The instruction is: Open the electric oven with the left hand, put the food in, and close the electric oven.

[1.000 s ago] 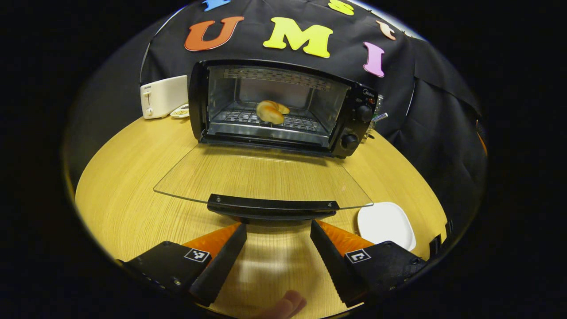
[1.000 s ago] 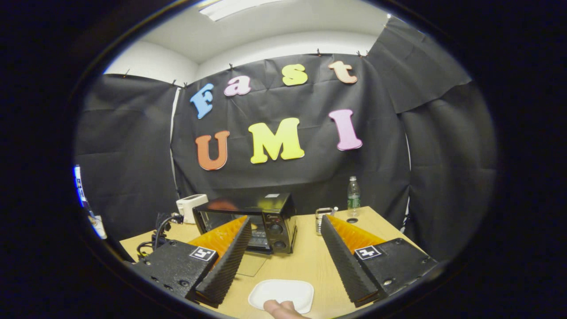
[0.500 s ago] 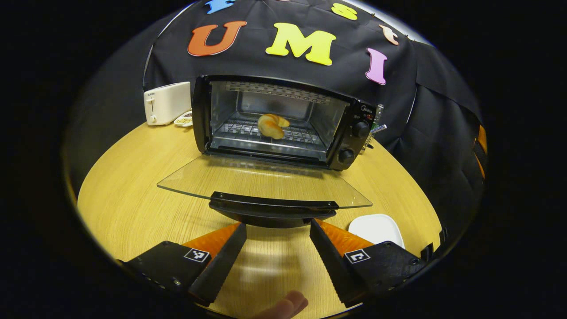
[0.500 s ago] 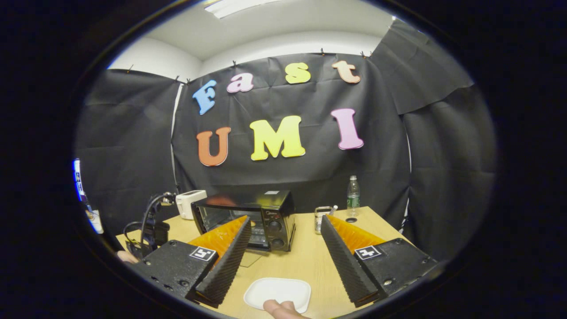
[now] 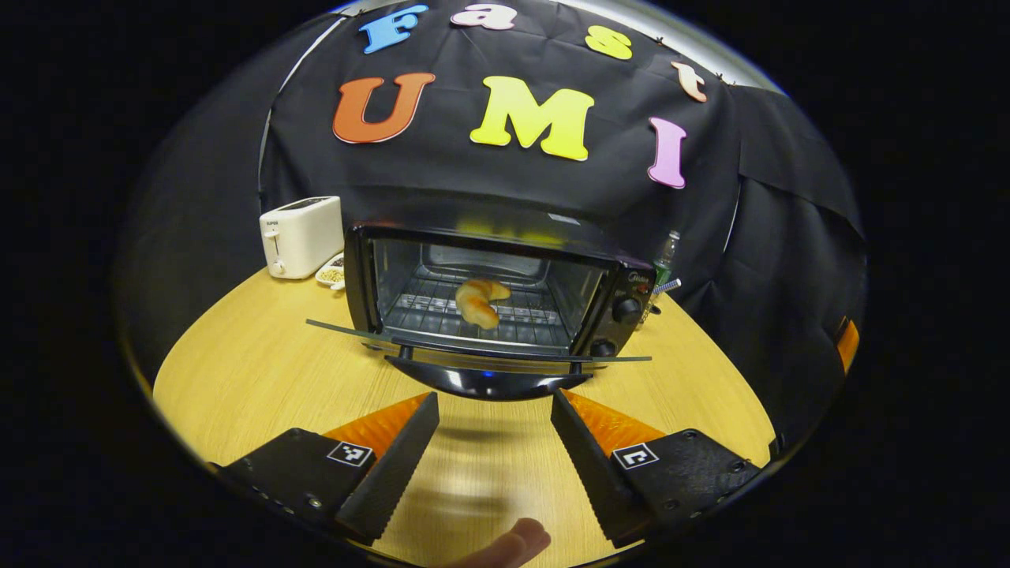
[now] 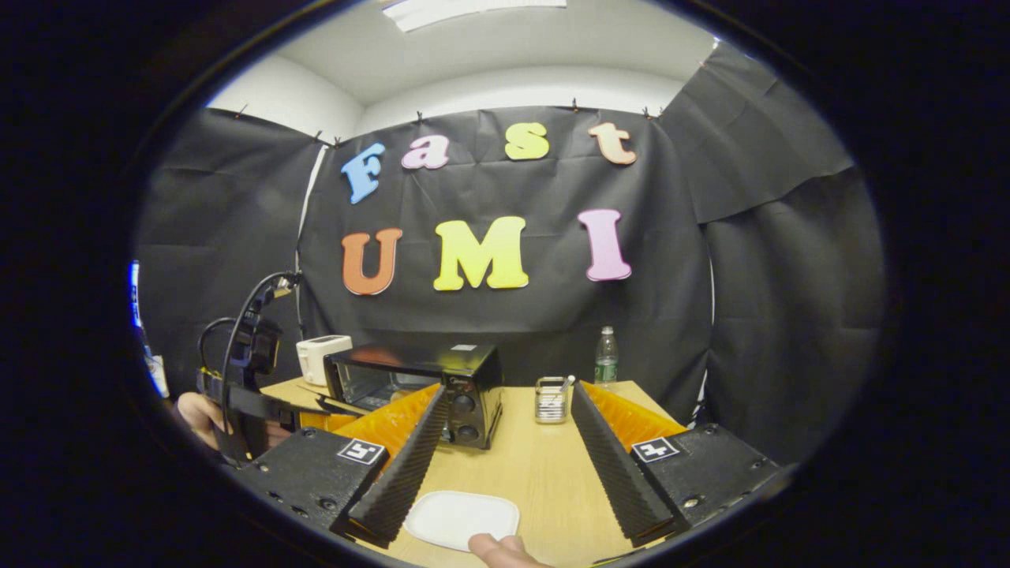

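In the left gripper view we hold the left gripper point(image 5: 493, 442) low over the wooden table point(image 5: 237, 379), its two fingers spread wide with nothing between them. Just beyond the tips hangs the black handle point(image 5: 488, 381) of the electric oven point(image 5: 493, 292); its glass door point(image 5: 473, 347) lies roughly level, seen almost edge-on, and the fingers do not touch it. The food point(image 5: 479, 300), a golden pastry, rests on the rack inside the oven. Far left of the oven stands a white toaster point(image 5: 301, 235) with a small dish point(image 5: 333, 272) beside it; a bottle point(image 5: 664, 256) stands behind the oven's right side.

In the right gripper view the right gripper point(image 6: 505, 457) is also spread wide and empty, above a white plate point(image 6: 458, 517) near us. A glass jar point(image 6: 549, 399) stands right of the oven.
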`<state>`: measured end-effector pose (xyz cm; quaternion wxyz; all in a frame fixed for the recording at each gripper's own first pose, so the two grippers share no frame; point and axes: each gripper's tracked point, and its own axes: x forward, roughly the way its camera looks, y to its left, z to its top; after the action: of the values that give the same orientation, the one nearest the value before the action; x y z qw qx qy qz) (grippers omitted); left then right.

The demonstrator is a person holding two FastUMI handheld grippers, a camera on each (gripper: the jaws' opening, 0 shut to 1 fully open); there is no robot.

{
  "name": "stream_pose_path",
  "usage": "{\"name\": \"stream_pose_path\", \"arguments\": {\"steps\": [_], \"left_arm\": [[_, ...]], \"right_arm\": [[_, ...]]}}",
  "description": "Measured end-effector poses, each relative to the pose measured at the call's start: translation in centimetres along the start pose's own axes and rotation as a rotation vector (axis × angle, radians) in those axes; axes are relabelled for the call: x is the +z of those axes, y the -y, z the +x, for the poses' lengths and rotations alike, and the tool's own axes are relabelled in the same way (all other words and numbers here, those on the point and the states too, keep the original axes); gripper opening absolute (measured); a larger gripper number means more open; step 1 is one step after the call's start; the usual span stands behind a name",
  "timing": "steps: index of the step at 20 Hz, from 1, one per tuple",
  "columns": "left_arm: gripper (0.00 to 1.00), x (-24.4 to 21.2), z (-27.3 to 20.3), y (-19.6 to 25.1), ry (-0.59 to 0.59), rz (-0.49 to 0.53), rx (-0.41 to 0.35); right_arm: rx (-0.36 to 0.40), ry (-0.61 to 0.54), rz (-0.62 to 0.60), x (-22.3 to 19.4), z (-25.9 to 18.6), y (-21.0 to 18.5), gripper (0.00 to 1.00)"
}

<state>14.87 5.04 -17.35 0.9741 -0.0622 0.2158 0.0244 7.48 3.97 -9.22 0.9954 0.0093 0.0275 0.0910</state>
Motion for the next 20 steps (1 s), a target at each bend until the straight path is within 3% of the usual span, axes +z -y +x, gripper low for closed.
{"name": "stream_pose_path", "arguments": {"steps": [10, 13, 20], "left_arm": [[0.94, 3.1, -5.3, 0.4, 0.139, 0.012, -0.043], [0.95, 1.2, -3.5, 0.7, 0.078, 0.015, -0.061], [0.95, -0.9, 3.1, -0.1, -0.051, 0.04, -0.015]], "right_arm": [[-0.007, 0.051, -0.012, 1.8, -3.4, 0.4, 0.96], [0.005, 0.053, -0.013, 1.5, -3.9, 0.2, 0.96], [0.007, 0.04, -0.009, 1.0, -2.6, 0.8, 0.96]]}}
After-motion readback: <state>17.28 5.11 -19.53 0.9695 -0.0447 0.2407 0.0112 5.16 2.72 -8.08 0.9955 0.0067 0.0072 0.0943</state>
